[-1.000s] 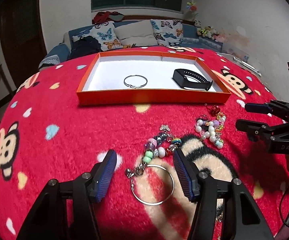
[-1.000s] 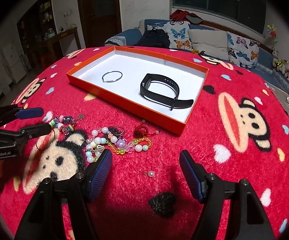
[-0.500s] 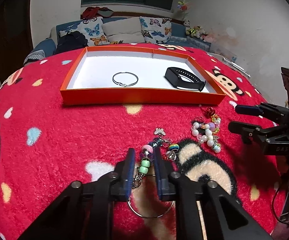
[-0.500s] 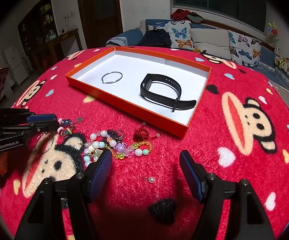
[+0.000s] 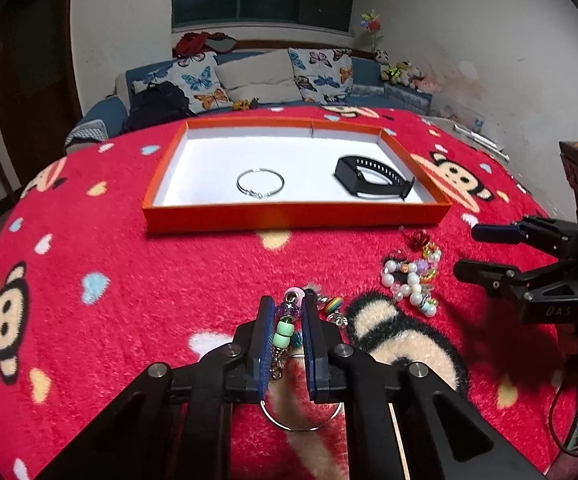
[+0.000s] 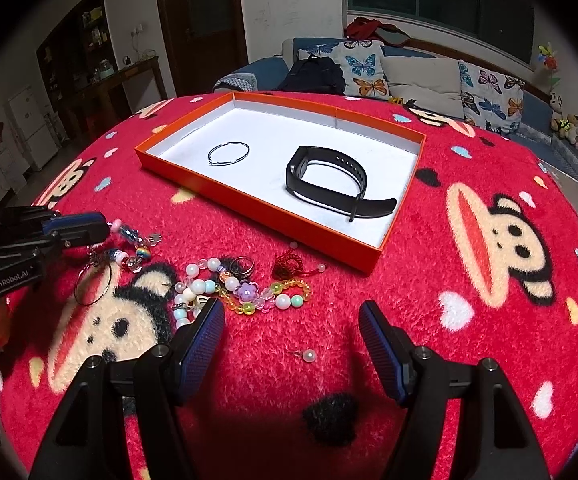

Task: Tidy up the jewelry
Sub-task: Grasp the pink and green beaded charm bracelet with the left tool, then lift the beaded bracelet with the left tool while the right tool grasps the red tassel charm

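We work over a red blanket (image 5: 169,272) printed with cartoon monkeys. Straight ahead of our left gripper (image 5: 285,344), well beyond its tips, lies the orange tray (image 5: 297,216), its long side running across our line of reach; inside it rest a thin silver bangle (image 5: 260,184) and a black wristband (image 5: 373,178).

The left gripper is clamped on the charm bracelet (image 5: 285,328): beads sit pinched between the two blue pads, the string running roughly along the fingers, with its rainbow bead and loose charms trailing to the right of the tips and its wire hoop lying back under the jaws toward us. From the other side, the hoop rests against the blanket.

Our right gripper (image 6: 291,340) stands wide apart and holds nothing. A tangle of pearl and coloured bead bracelets (image 6: 241,288) lies just ahead of its left finger, a ring and red knotted cord beyond, and a single loose pearl (image 6: 309,355) between its fingers.

As we judge it, the bracelet goes forward and slightly left into the tray's open floor, and the left hand already has it; the dangling hoop could snag the near wall.
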A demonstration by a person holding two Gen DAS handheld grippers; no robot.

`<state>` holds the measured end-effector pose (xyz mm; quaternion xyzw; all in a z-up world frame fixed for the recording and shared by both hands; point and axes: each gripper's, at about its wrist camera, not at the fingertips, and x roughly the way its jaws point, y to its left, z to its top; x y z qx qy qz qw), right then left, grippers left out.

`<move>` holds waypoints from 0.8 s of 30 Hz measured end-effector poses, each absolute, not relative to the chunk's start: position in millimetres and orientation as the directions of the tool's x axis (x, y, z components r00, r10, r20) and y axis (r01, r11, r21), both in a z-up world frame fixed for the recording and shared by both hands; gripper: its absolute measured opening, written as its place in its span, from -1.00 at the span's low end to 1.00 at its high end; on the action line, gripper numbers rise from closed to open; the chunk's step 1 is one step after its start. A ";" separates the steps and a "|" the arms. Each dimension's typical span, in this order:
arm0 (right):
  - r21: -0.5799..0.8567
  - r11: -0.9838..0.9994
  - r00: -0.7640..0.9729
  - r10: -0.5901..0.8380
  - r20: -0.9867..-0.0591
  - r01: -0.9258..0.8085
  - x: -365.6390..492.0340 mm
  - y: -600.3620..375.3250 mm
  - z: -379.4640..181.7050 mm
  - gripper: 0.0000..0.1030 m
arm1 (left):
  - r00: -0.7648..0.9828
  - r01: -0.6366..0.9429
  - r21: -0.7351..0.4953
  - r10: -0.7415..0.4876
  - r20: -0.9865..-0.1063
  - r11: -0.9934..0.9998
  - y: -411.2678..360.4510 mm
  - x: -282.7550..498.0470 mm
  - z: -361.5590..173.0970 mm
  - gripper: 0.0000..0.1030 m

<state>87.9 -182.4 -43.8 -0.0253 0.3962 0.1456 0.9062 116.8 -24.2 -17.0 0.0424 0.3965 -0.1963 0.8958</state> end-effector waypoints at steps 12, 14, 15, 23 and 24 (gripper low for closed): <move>0.128 0.927 0.607 0.331 -0.722 -0.353 90.3 -186.1 -42.5 0.48 | 0.699 0.348 -0.097 -0.328 -0.635 0.932 0.5 97.8 39.8 -0.73; 0.125 0.926 0.604 0.330 -0.725 -0.355 93.2 -187.3 -44.5 0.45 | 0.706 0.346 -0.101 -0.329 -0.627 0.933 3.3 96.6 45.9 -0.73; 0.123 0.927 0.602 0.327 -0.728 -0.354 95.3 -188.0 -45.7 0.41 | 0.709 0.345 -0.104 -0.332 -0.622 0.933 5.0 96.3 49.1 -0.73; 0.185 0.921 0.573 0.362 -0.735 -0.343 121.0 -194.3 -49.6 0.06 | 0.712 0.348 -0.117 -0.343 -0.613 0.930 7.1 97.7 60.7 -0.73; 0.189 0.920 0.569 0.365 -0.737 -0.344 123.9 -193.7 -50.3 0.02 | 0.712 0.350 -0.115 -0.343 -0.612 0.930 6.0 97.6 61.4 -0.73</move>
